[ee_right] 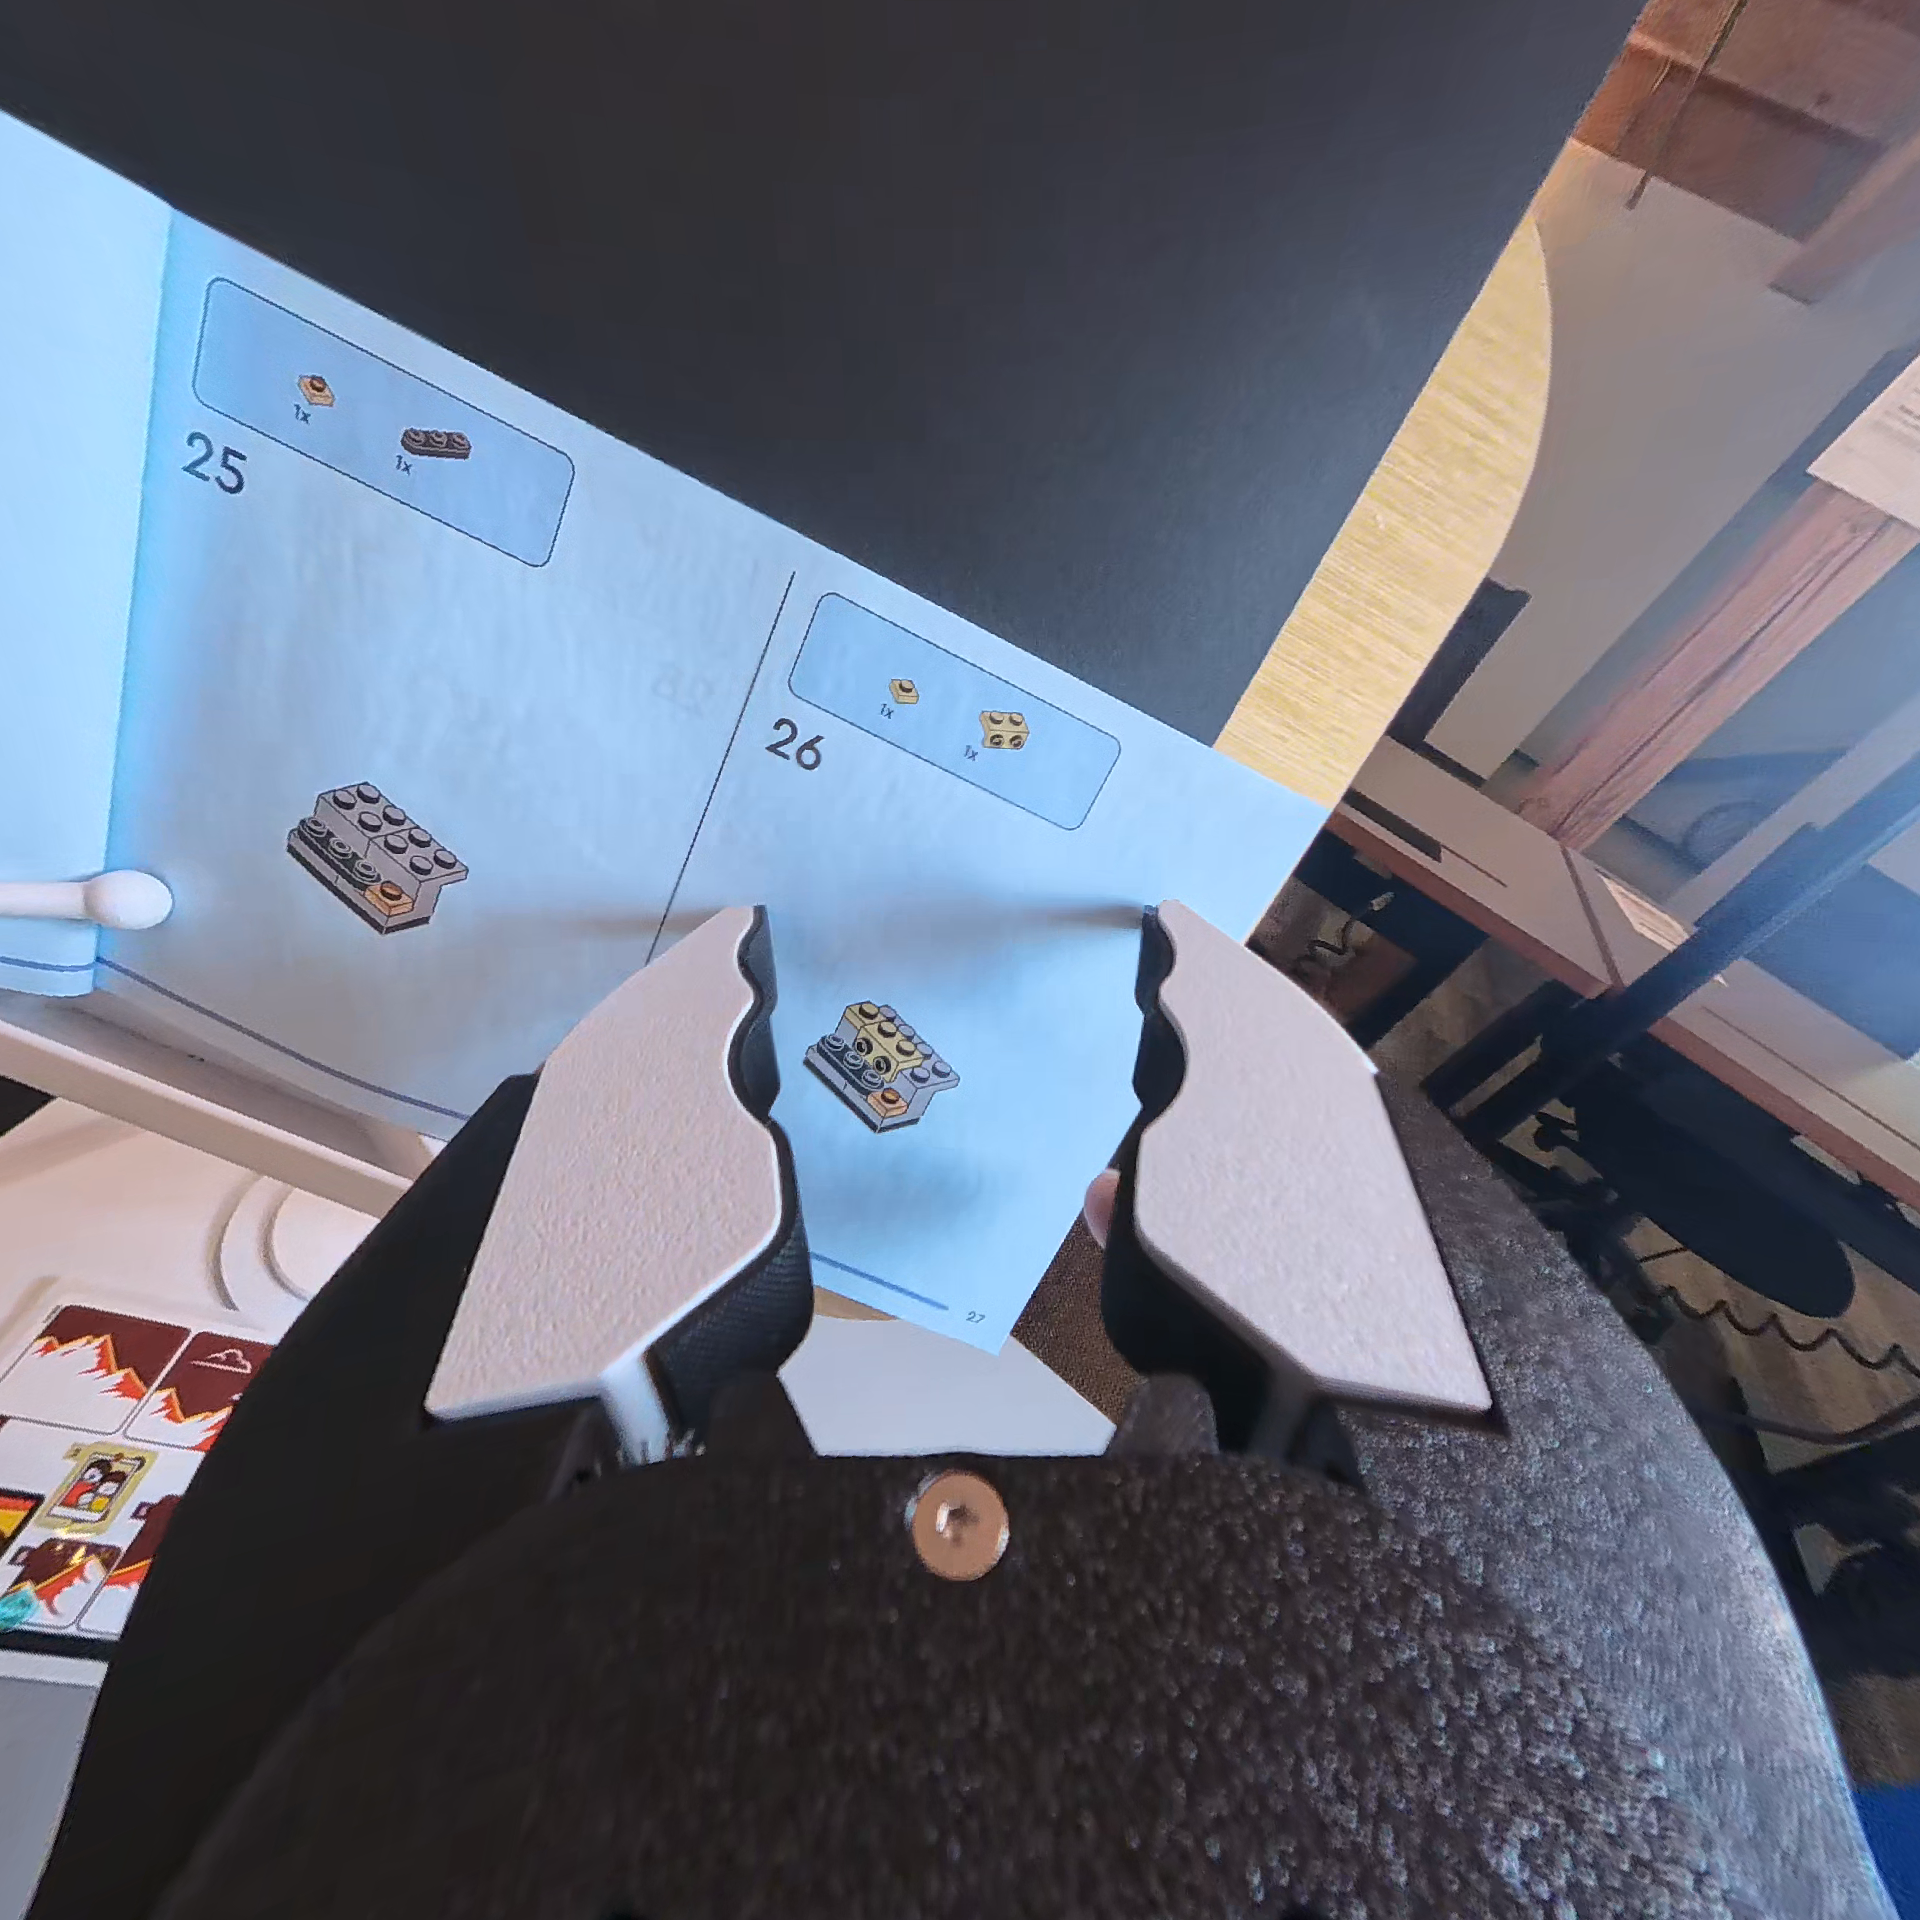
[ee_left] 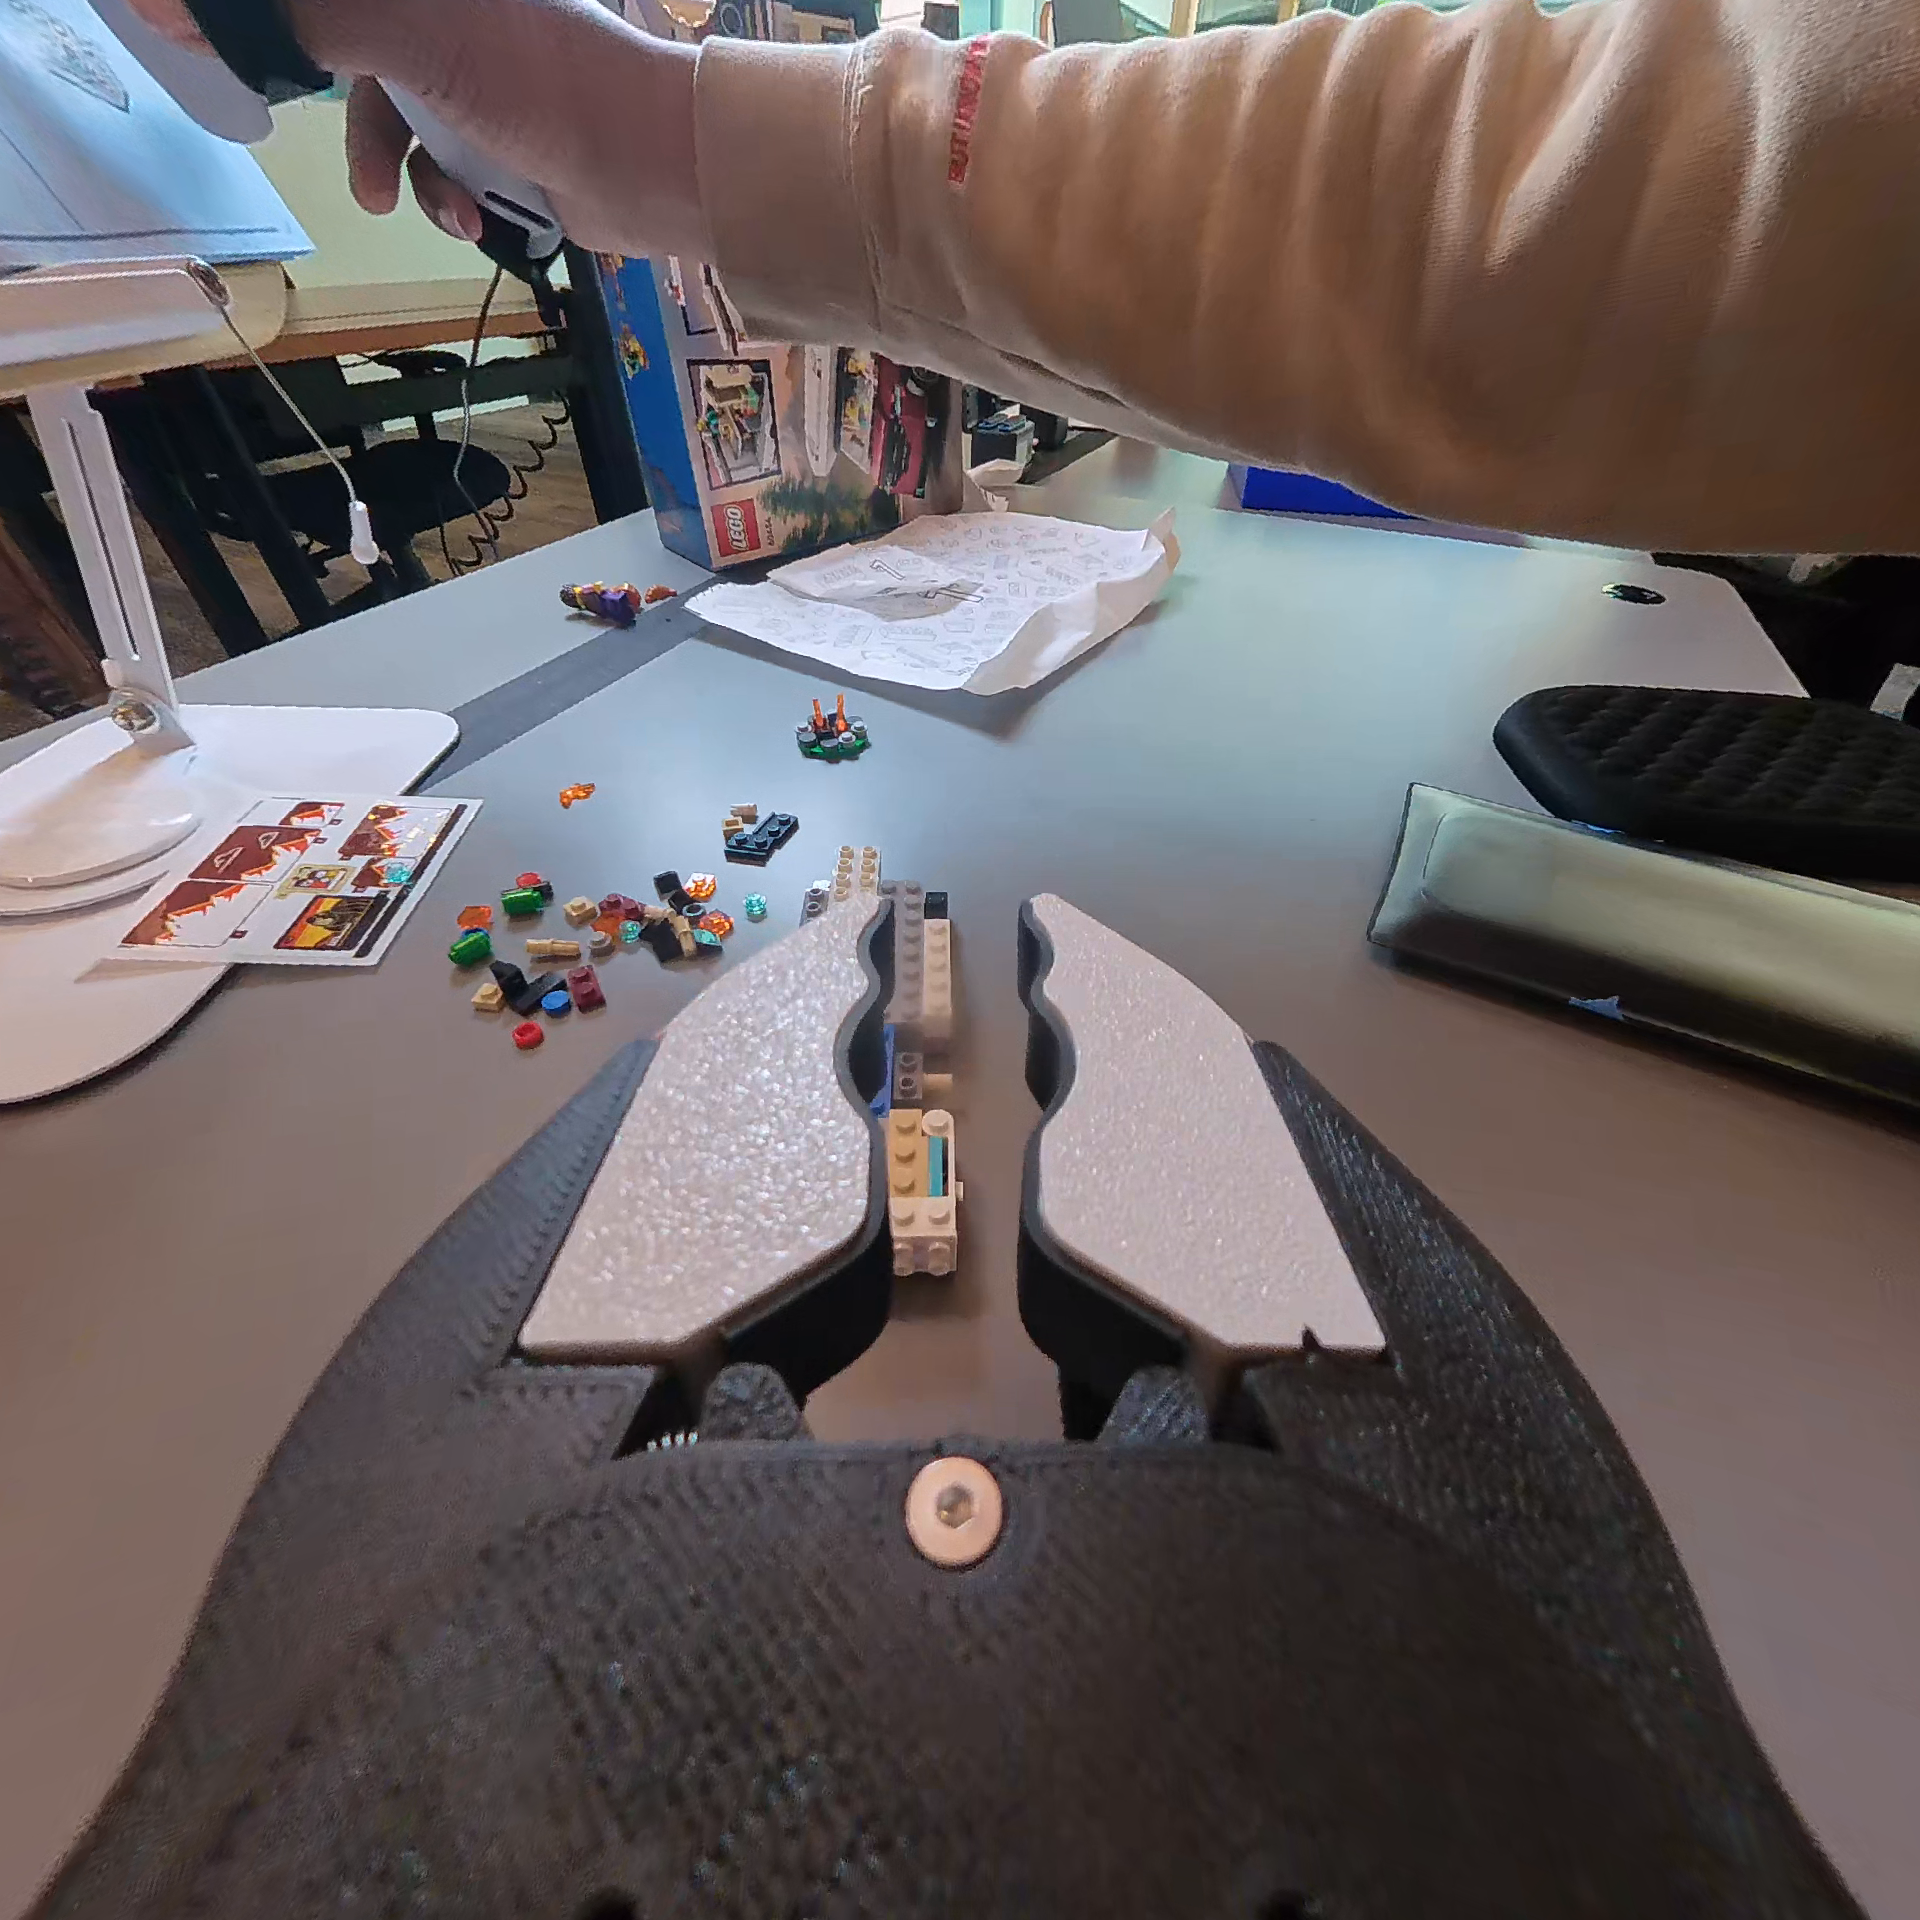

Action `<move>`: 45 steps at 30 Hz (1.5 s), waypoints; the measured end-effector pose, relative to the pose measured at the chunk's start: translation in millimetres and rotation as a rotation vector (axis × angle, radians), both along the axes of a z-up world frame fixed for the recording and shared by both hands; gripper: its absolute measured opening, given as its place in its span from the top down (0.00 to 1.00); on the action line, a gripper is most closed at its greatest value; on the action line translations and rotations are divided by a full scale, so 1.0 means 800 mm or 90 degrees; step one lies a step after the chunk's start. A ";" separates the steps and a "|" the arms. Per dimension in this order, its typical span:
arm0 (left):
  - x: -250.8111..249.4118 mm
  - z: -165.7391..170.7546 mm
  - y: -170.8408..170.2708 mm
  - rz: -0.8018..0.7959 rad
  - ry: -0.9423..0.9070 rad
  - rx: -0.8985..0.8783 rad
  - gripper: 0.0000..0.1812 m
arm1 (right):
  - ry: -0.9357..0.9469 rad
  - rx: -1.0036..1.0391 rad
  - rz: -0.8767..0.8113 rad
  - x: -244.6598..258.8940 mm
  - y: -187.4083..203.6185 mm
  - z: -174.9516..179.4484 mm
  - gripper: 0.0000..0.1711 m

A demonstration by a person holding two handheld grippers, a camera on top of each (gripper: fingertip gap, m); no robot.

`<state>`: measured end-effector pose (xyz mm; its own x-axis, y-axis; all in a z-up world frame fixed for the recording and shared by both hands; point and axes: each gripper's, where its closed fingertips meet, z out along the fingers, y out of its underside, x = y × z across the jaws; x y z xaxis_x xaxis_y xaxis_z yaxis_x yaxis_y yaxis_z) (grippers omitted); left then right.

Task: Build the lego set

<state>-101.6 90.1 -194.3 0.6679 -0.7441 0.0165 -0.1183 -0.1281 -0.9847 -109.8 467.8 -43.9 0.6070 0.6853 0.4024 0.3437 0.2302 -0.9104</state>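
Bricks lie scattered on the grey table (ee_left: pixel 1299 727), and the half-built model (ee_left: pixel 923 1039), a strip of grey, white and tan pieces, is the marker for everything else. It rests flat on the table between the fingers of the left gripper (ee_left: pixel 954 914), whose jaws stand apart; the left finger (ee_left: pixel 748 1122) is close against the model's side, though I cannot tell if it touches. Left of the model sits a heap of small loose pieces (ee_left: pixel 592 945), and further left a sticker sheet (ee_left: pixel 301 883) against the white stand (ee_left: pixel 114 769). Beyond the model are a small round green build (ee_left: pixel 831 732), a crumpled paper bag (ee_left: pixel 935 603) and the set's box (ee_left: pixel 769 416). A sleeved arm (ee_left: pixel 1351 270) reaches across above them.

The right gripper (ee_right: pixel 954 914) is raised well away from the model, jaws released and grasping nothing, aimed at the instruction booklet (ee_right: pixel 436 675) propped on the stand; the open page fills the gap between its fingers.
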 end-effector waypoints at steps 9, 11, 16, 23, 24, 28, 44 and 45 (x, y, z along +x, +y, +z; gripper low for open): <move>-0.003 -0.003 0.002 0.005 0.000 -0.008 0.88 | 0.014 -0.020 0.017 0.000 0.014 0.012 0.58; -0.003 -0.003 0.001 0.003 -0.001 -0.007 0.88 | 0.022 -0.021 0.018 0.002 0.015 0.012 0.64; -0.002 -0.004 0.001 0.001 -0.003 -0.011 0.88 | 0.008 -0.030 0.032 0.004 0.014 0.004 0.81; -0.004 -0.003 0.002 0.005 -0.005 -0.011 0.88 | -0.011 -0.012 0.062 0.002 -0.009 0.003 0.96; -0.006 -0.003 0.003 0.012 -0.003 -0.011 0.88 | -0.007 -0.016 0.072 0.005 -0.014 0.004 0.97; -0.041 0.010 0.035 0.128 0.056 0.025 0.87 | -0.033 -0.037 0.106 0.016 -0.039 -0.001 0.98; -0.147 0.101 0.307 0.383 0.475 0.065 0.99 | -0.068 -0.153 0.244 0.024 -0.136 0.000 1.00; -0.147 0.101 0.306 0.375 0.485 0.080 0.99 | -0.064 -0.153 0.254 0.022 -0.143 0.002 1.00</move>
<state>-219.4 335.2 -113.3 0.7326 -0.2539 -0.6315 -0.6806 -0.2695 -0.6813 -92.2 353.7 -42.5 0.2443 0.9378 0.2465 0.3607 0.1481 -0.9209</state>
